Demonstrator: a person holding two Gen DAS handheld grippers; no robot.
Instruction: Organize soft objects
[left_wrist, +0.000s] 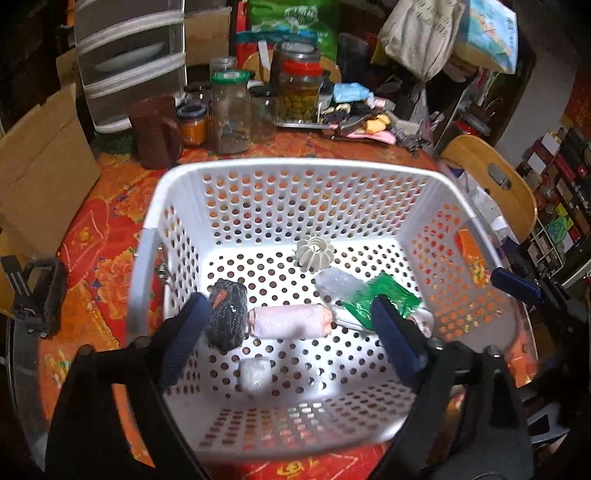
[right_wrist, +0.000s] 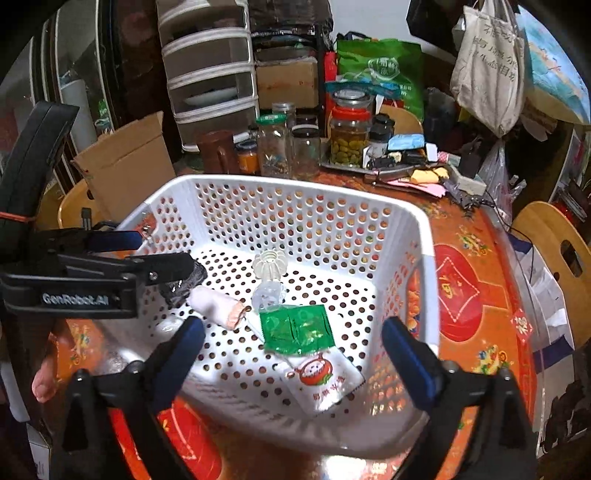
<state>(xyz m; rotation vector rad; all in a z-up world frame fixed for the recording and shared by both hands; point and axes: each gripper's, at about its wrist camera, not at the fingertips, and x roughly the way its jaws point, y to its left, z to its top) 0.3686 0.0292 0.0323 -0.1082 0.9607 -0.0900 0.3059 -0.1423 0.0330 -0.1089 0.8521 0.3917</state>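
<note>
A white perforated basket (left_wrist: 295, 164) (right_wrist: 295, 184) stands on the red floral tablecloth. On its floor lie a black roll with an orange mark (left_wrist: 226, 317) (right_wrist: 184, 286), a pink rolled cloth (left_wrist: 288, 320) (right_wrist: 218, 306), a green packet (left_wrist: 384, 299) (right_wrist: 295, 326), a clear plastic bag (left_wrist: 340, 284), a white ribbed piece (left_wrist: 314, 253) (right_wrist: 269, 264) and a small blurred white clump (left_wrist: 255, 374). A white packet with a red cartoon (right_wrist: 325, 380) lies under the green one. My left gripper (left_wrist: 288, 306) (right_wrist: 166, 251) hangs open over the rolls. My right gripper (right_wrist: 291, 328) stands open above the packets, touching nothing.
Glass jars (left_wrist: 231, 110) (right_wrist: 349, 133), a brown mug (left_wrist: 155, 129) and clutter crowd the table behind the basket. Cardboard (left_wrist: 40, 173) leans at the left, and a wooden chair back (left_wrist: 491, 177) stands at the right. A hand (right_wrist: 44, 384) shows low at the left.
</note>
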